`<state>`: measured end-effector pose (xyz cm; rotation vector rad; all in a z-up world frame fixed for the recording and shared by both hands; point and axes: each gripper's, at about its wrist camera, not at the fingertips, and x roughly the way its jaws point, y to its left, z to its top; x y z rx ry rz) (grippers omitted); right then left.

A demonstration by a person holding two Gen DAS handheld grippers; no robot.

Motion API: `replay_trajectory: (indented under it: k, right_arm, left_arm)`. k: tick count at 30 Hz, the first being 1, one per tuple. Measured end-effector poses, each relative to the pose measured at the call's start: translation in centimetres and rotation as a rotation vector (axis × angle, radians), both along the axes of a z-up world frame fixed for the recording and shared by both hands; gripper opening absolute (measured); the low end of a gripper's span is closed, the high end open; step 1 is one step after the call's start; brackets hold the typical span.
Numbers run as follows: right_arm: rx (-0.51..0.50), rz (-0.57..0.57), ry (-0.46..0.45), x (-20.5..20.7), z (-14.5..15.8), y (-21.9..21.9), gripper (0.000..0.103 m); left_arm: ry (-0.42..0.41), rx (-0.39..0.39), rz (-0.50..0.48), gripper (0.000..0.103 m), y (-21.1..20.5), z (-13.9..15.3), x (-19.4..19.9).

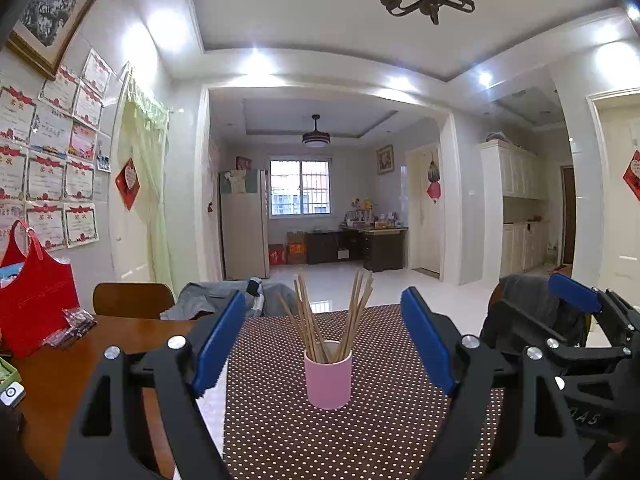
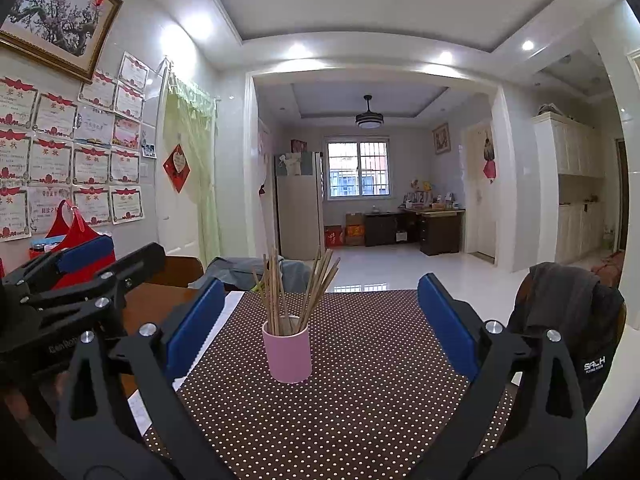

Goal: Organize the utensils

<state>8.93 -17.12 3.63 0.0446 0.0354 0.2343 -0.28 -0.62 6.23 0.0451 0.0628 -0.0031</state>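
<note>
A pink cup stands upright on a brown dotted mat. Several wooden chopsticks fan out of it. My left gripper is open, level, and a little short of the cup, with nothing between its blue pads. My right gripper is open too, just right of the cup line, and holds nothing. Each view catches the other gripper at its edge: a right finger and a left finger.
A red bag and a small dark packet sit on the wooden table at the left. A chair and grey cloth stand beyond the table. At the right, a dark jacket hangs on a chair.
</note>
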Motion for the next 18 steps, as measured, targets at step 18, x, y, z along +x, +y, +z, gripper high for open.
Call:
replay_trajectory:
  k: [18]
  right_arm:
    - [-0.009, 0.0, 0.005, -0.06, -0.36, 0.54, 0.095]
  left_arm:
    - [-0.022, 0.007, 0.015, 0.079, 0.12, -0.45, -0.28]
